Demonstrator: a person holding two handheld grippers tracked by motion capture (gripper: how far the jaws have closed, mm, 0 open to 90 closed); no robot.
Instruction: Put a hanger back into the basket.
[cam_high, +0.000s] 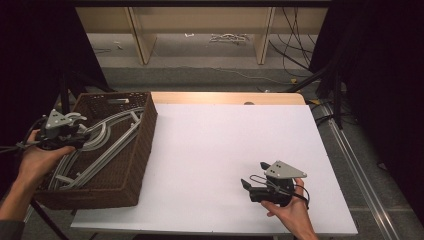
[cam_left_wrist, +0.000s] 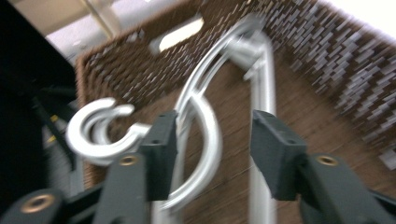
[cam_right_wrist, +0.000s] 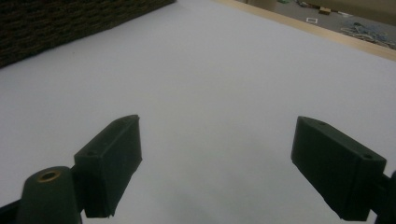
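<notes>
The tabletop (cam_high: 225, 150) in front of me is a flat white sheet with a strip of pale wood showing along its far edge. At its left side stands a dark brown woven basket (cam_high: 142, 150), long and rectangular, its near corner jutting past the front edge of the tabletop. A handle slot is cut in its far wall. My right hand-held gripper (cam_high: 250, 186) rests on the white surface near the front right corner, well apart from the basket.
</notes>
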